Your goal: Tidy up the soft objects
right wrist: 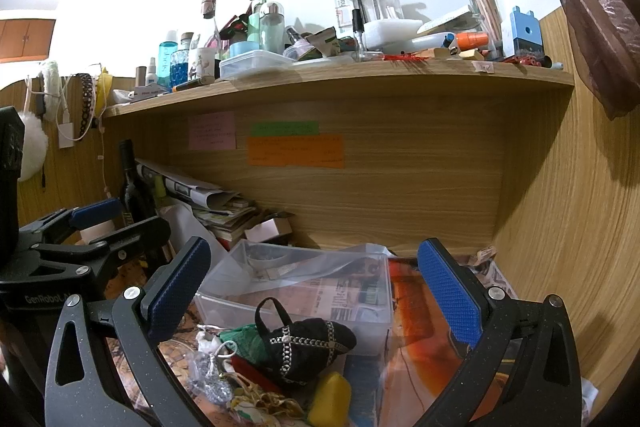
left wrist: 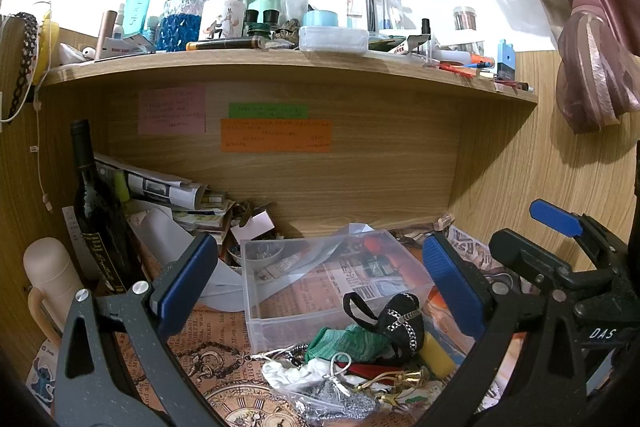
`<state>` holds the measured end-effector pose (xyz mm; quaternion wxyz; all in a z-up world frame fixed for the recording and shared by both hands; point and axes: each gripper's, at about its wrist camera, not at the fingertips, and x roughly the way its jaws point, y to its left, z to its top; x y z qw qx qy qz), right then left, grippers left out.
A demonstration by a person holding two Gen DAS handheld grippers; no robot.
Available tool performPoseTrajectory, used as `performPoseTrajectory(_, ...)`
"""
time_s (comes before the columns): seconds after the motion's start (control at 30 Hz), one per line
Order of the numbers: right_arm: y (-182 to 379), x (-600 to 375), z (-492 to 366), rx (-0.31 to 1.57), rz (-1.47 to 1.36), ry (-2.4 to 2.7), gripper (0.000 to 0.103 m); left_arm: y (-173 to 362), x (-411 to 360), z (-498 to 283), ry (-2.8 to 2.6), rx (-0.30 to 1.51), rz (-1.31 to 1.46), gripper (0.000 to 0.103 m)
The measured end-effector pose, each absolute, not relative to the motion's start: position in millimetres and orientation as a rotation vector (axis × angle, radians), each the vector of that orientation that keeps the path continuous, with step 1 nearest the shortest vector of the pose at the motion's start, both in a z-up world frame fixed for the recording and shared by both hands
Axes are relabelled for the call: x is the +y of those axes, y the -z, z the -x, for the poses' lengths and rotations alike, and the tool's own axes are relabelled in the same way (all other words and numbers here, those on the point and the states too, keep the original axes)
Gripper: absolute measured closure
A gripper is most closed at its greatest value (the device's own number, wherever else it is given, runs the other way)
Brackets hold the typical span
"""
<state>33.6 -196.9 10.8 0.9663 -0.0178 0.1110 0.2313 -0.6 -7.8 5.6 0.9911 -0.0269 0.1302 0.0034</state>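
A pile of soft things lies on the desk in front of a clear plastic box (left wrist: 280, 291): a black chain-trimmed pouch (left wrist: 402, 321), a green cloth (left wrist: 352, 341), a yellow sponge (left wrist: 438, 349), white fabric (left wrist: 292, 373) and a silver mesh bag (left wrist: 340, 401). My left gripper (left wrist: 320, 287) is open and empty above the pile. In the right wrist view my right gripper (right wrist: 314, 291) is open and empty over the pouch (right wrist: 308, 345), the sponge (right wrist: 330, 401) and the box (right wrist: 224, 291). The other gripper (right wrist: 96, 223) shows at the left.
A dark wine bottle (left wrist: 94, 211), a beige flask (left wrist: 50, 273) and stacked papers (left wrist: 168, 191) stand at the back left. A shelf (left wrist: 280, 67) crowded with bottles hangs overhead. Wooden walls close the back and right. A pink curtain (left wrist: 592, 39) hangs at right.
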Motion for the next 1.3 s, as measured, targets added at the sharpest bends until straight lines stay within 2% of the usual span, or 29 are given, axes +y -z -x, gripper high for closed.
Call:
performPoseTrajectory(0.3, -5, -191, -36, 0.257, 0.044, -0.471, 0.000, 8, -3, -9, 0.013, 0.313, 0.059, 0.000)
performPoseTrajectory(0.63, 32, -194, -62, 0.425, 0.058, -0.473, 0.000, 53, 3, -36, 0.041, 0.483, 0.067, 0.000)
performPoseTrajectory(0.77, 50, -192, -71, 0.500, 0.060, -0.491, 0.000, 72, 3, -48, 0.056, 0.557, 0.071, 0.014)
performPoseTrajectory(0.83, 57, -191, -74, 0.532, 0.060, -0.507, 0.001, 81, 4, -53, 0.069, 0.591, 0.080, 0.016)
performPoseTrajectory(1.03, 74, -182, -84, 0.616, 0.067, -0.571, 0.015, 106, 4, -68, 0.110, 0.679, 0.098, 0.025)
performPoseTrajectory(1.23, 86, -176, -94, 0.675, 0.066, -0.613, 0.039, 117, -8, -78, 0.172, 0.715, 0.083, 0.027)
performPoseTrajectory(1.3, 87, -177, -97, 0.691, 0.056, -0.629, 0.048, 119, -13, -82, 0.186, 0.726, 0.076, 0.031)
